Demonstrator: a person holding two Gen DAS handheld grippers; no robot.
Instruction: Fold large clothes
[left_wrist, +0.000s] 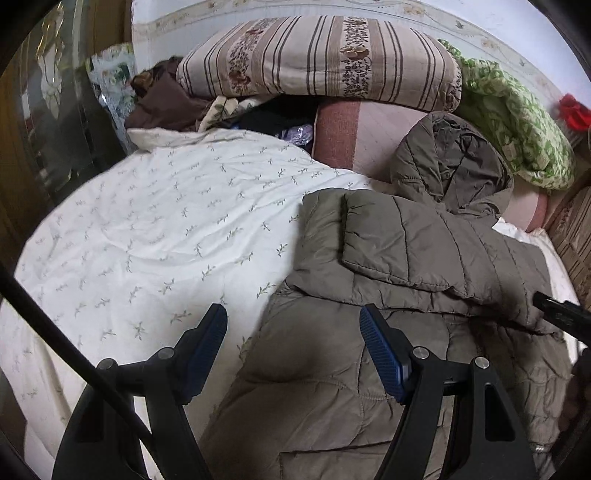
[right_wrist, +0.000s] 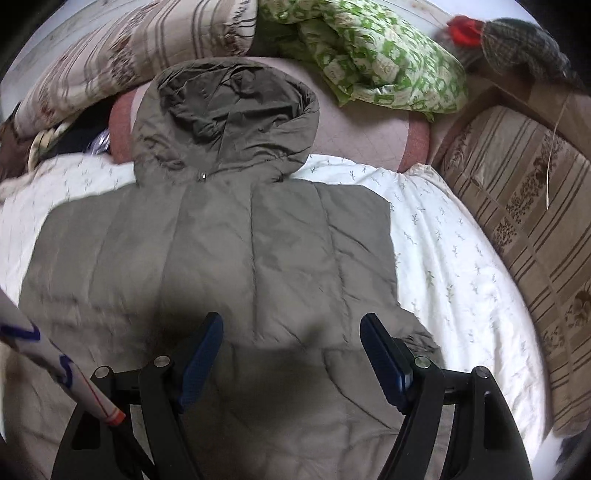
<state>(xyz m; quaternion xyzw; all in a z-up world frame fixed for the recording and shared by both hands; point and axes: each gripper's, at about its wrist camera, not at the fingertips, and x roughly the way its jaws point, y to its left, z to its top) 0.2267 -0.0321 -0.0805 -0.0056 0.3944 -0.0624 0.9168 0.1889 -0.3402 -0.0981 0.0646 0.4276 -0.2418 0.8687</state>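
The olive-brown quilted hooded coat (right_wrist: 229, 240) lies back-up on the white sprigged bedspread (left_wrist: 155, 229) of the bed, its hood (right_wrist: 225, 118) pointing toward the pillows, its body spread fairly flat so the sides can be turned in. On the coat's left side a sleeve (left_wrist: 406, 247) is already laid across the back, which suggests the folding has begun there. Above the coat's lower back the right gripper (right_wrist: 291, 354) hovers, jaws wide with nothing between them. At the coat's left edge the left gripper (left_wrist: 293, 350) hangs, jaws likewise wide and empty, one finger over cloth, the other over bedspread, probably lining up on the edge. Beyond the hood sit a pink bolster (right_wrist: 354, 125), a striped beige floral pillow (left_wrist: 317, 59) and a green-and-white patterned quilt (right_wrist: 376, 59)
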